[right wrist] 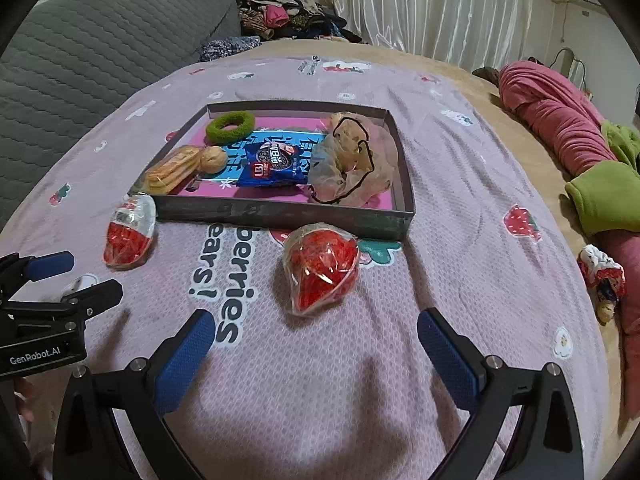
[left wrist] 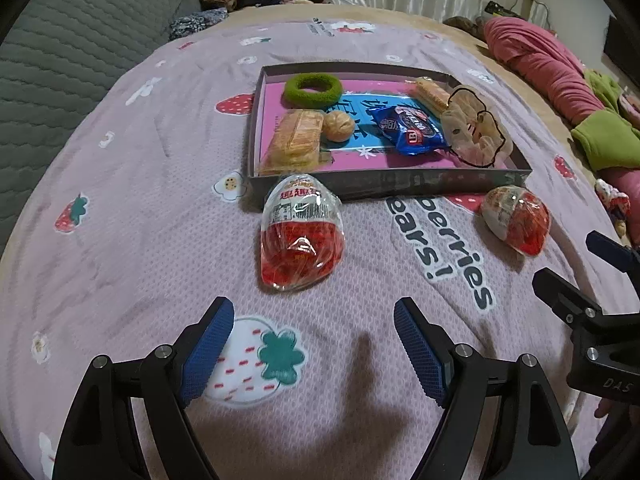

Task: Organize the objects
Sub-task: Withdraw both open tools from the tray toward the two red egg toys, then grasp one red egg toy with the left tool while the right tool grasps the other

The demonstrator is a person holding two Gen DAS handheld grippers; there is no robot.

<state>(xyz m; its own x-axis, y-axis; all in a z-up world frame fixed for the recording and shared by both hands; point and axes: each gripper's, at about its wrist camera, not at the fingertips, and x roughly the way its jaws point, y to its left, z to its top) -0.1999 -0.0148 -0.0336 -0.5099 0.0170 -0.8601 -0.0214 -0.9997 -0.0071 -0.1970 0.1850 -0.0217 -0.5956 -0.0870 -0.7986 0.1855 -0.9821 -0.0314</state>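
Grey quilted cushion [right wrist: 100, 48], white curtain [right wrist: 440, 4], clothes heap [right wrist: 288, 12], pink bedding [right wrist: 560, 120]

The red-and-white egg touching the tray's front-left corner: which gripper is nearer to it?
Left. The left gripper sits open right in front of that egg, lined up with it. The right gripper is off to its side, facing the other egg instead.

Two wrapped eggs [left wrist: 302, 234] [right wrist: 320, 266] lie on the bedspread [left wrist: 120, 200] before the tray [left wrist: 384, 184] of snacks.
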